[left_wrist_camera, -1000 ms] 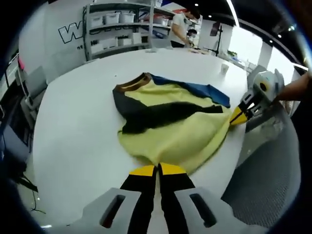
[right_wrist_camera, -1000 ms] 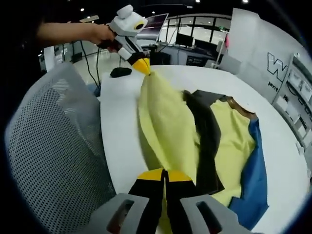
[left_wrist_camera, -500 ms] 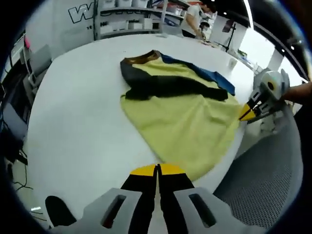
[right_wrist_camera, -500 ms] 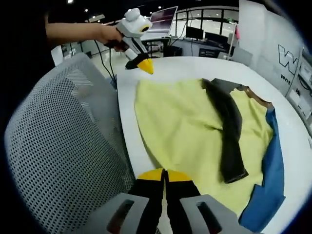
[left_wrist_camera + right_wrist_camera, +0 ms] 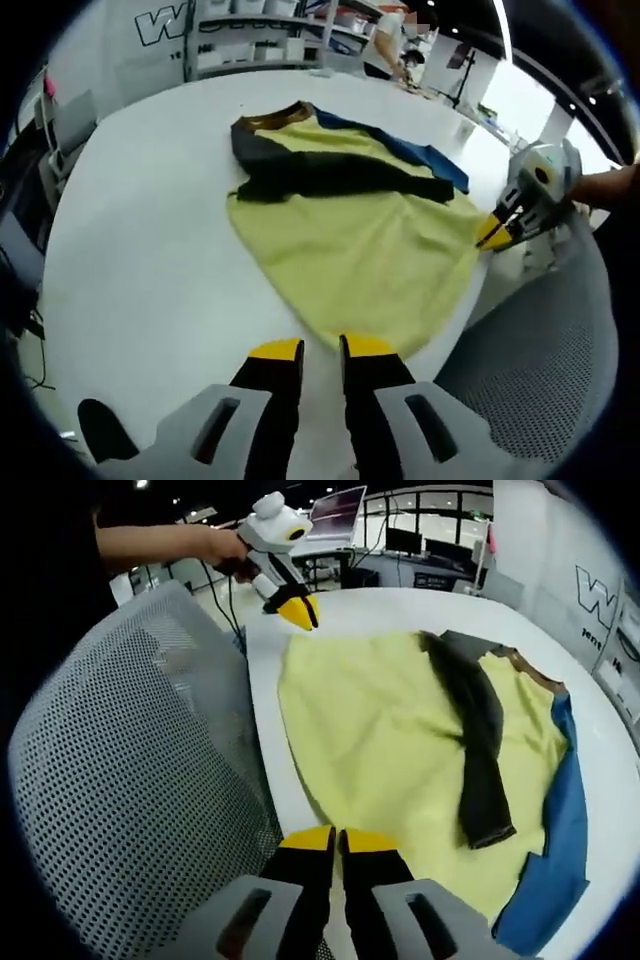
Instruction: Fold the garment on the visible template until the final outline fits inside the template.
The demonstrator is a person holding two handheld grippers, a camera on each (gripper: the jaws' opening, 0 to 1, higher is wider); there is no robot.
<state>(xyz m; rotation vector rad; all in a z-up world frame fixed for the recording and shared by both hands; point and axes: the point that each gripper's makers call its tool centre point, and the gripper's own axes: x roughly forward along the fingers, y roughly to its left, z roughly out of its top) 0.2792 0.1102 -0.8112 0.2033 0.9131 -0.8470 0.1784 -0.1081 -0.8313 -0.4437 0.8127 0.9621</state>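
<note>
Left tool [image 5: 320, 348] parted beside yellow garment [image 5: 370, 250].

This is looking like a lab or an open office workspace. A big white round table [image 5: 150, 260] is standing in the middle, and a grey mesh chair [image 5: 130, 780] is sitting at its edge. At 11 o'clock in the left gripper view, metal shelves [image 5: 250, 40] are holding white storage boxes. At 12 o'clock in the right gripper view, computer monitors [image 5: 400, 545] are standing on desks.
</note>
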